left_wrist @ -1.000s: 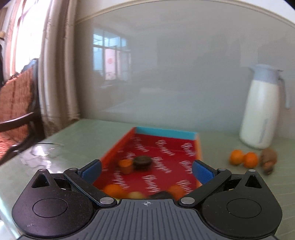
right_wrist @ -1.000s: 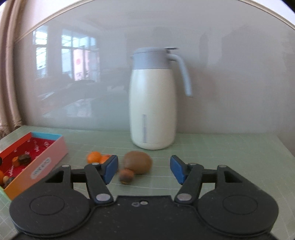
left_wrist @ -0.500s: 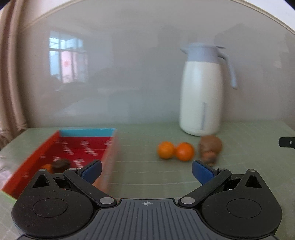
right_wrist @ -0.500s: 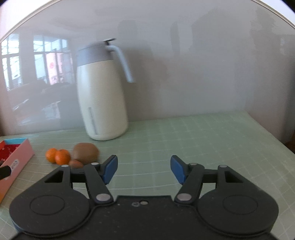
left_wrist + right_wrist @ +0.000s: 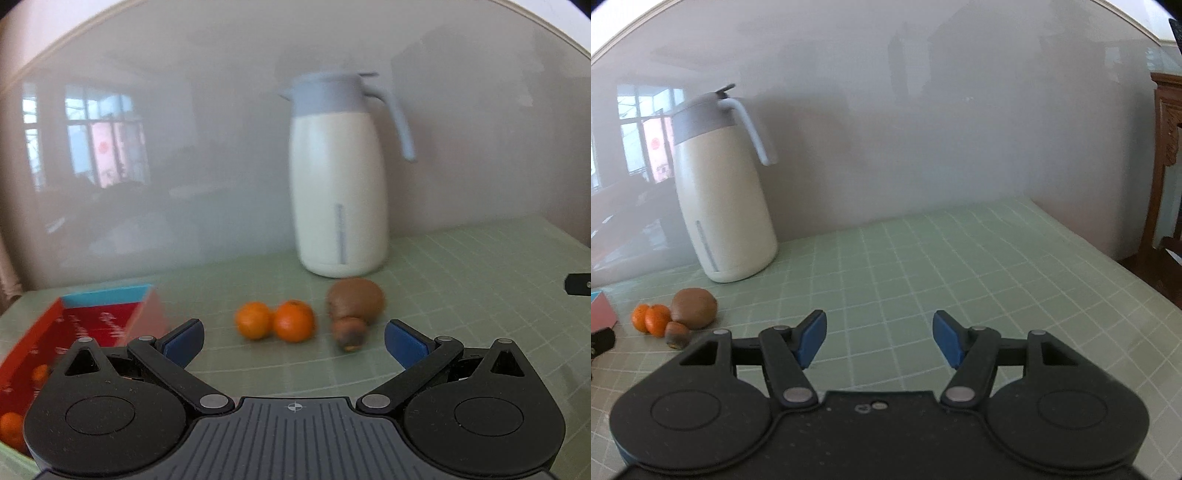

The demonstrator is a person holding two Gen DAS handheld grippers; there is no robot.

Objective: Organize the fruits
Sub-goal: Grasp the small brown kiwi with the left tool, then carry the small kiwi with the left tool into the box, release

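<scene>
your left gripper (image 5: 293, 341) has swung right, fingers spread and empty: the two mandarins (image 5: 275, 320) and kiwi (image 5: 356, 302) now sit centre frame, the red tray (image 5: 40, 332) lower left. your right gripper (image 5: 879, 338) gapes too.

The left gripper (image 5: 293, 338) stood wide apart and empty above the green mat (image 5: 461, 280). Ahead lay two oranges (image 5: 275, 320) touching each other, with a kiwi (image 5: 356, 300) just beside them and a small brown fruit (image 5: 349, 330), possibly a chestnut, against it. A white jug (image 5: 340, 206) stood behind. The red tray (image 5: 40, 328) at left held small orange fruits (image 5: 11, 424).
</scene>
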